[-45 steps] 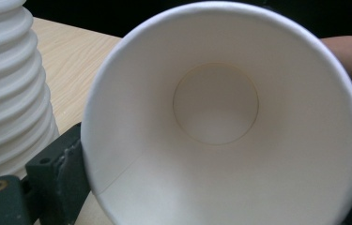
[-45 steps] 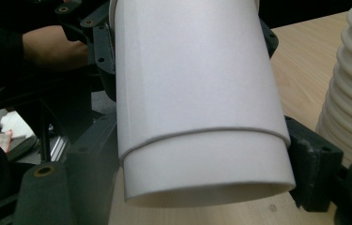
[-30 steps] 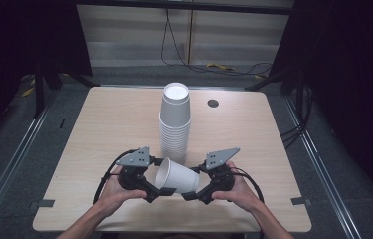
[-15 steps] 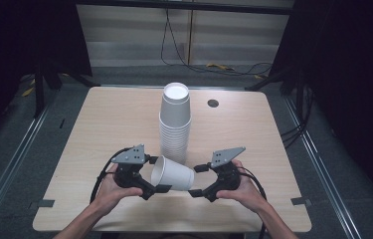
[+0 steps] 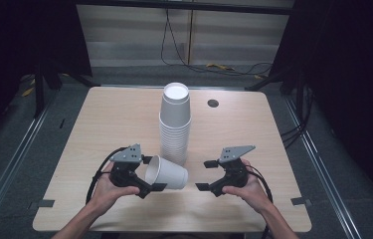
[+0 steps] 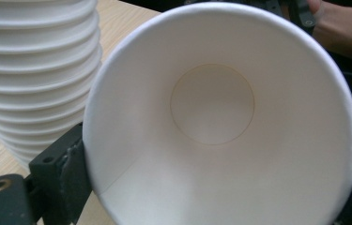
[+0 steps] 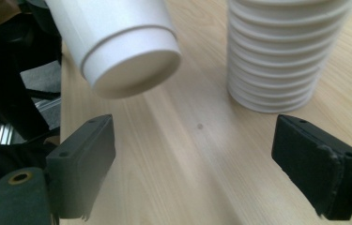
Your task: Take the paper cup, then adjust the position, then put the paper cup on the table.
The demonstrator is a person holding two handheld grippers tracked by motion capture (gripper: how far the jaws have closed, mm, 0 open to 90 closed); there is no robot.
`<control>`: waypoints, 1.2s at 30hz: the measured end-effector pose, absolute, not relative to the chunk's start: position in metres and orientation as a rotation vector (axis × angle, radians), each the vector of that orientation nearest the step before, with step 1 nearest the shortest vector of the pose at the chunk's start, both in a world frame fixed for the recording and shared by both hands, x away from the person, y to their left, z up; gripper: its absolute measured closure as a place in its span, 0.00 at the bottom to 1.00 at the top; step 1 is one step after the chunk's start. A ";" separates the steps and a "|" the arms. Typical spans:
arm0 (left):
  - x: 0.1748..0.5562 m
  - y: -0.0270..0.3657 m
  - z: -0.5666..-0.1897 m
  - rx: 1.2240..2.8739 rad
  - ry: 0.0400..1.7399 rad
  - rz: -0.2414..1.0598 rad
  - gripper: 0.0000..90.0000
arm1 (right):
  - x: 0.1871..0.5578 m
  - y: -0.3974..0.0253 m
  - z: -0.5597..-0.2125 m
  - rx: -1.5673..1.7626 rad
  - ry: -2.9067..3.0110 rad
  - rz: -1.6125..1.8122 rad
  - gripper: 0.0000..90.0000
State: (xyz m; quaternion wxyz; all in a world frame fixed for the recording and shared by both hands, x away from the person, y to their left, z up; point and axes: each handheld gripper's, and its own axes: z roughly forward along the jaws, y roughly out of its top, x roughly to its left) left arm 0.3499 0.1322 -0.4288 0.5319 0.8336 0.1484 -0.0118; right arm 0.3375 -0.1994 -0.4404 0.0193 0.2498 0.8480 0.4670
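Note:
A tall stack of white paper cups (image 5: 175,124) stands upside down at the table's middle. In front of it, one white paper cup (image 5: 170,174) is held sideways just above the table, and my left gripper (image 5: 153,173) is shut on its rim end. In the left gripper view I look into the cup's mouth (image 6: 216,117), with the stack (image 6: 33,70) at the left. My right gripper (image 5: 206,175) is open, a short way right of the cup's base. In the right gripper view the cup's base (image 7: 126,61) and the stack (image 7: 281,51) lie beyond that gripper (image 7: 197,164).
The light wooden table (image 5: 99,124) has a round cable hole (image 5: 213,103) at the back right. Bare tabletop lies left and right of the stack. Dark floor with rails and cables surrounds the table.
My right gripper was at the cup's base a second ago; it has come off and drawn back to the right, open. The left gripper keeps the cup, shifted slightly left.

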 end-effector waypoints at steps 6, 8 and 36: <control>0.350 0.141 -0.424 2.051 0.386 0.023 0.09 | 0.338 -0.206 -0.440 0.824 2.576 1.456 0.16; 0.350 0.142 -0.424 2.053 0.391 0.020 0.09 | 0.338 -0.207 -0.439 0.831 2.568 1.451 0.16; 0.395 0.187 -0.435 2.156 0.644 0.094 0.09 | 0.341 -0.221 -0.439 0.958 2.452 1.423 0.18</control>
